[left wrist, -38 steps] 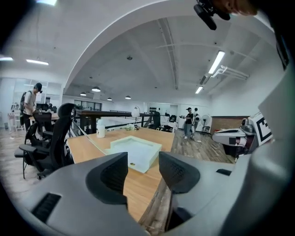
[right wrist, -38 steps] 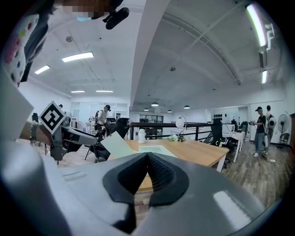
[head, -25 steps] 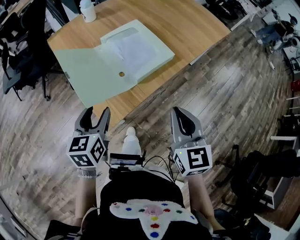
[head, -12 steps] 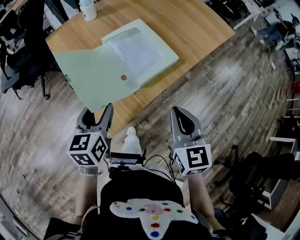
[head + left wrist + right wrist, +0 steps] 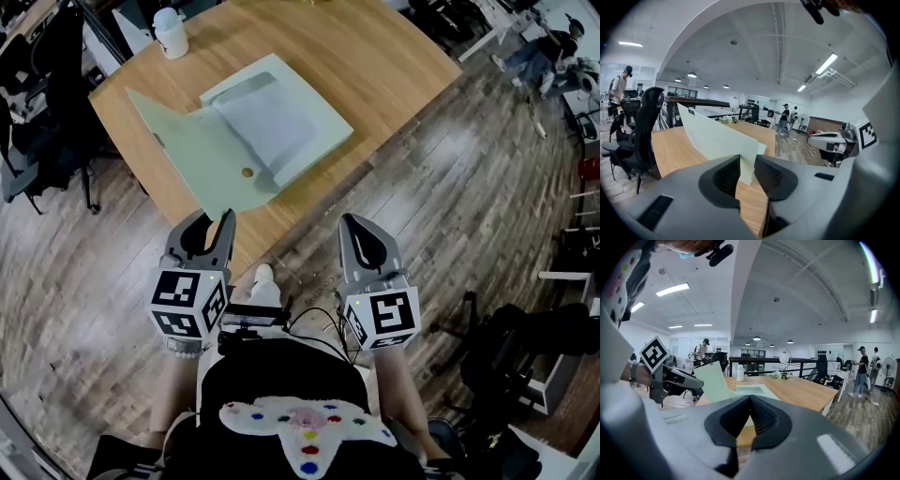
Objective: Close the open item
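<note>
The left gripper (image 5: 214,223) has just been closing its jaws to a narrow gap and pinches the near corner of the pale green cardboard file box's tilted-up lid (image 5: 192,150). The box (image 5: 281,117) lies on the wooden table (image 5: 384,56), at its 1 o'clock. At 3 o'clock, the right gripper (image 5: 362,227) is fully closed and empty.

The file box (image 5: 202,155) looked like smooth, matt plastic; the bench (image 5: 375,56) was smooth light wood; the floor (image 5: 450,216) was grained wood planks.
</note>
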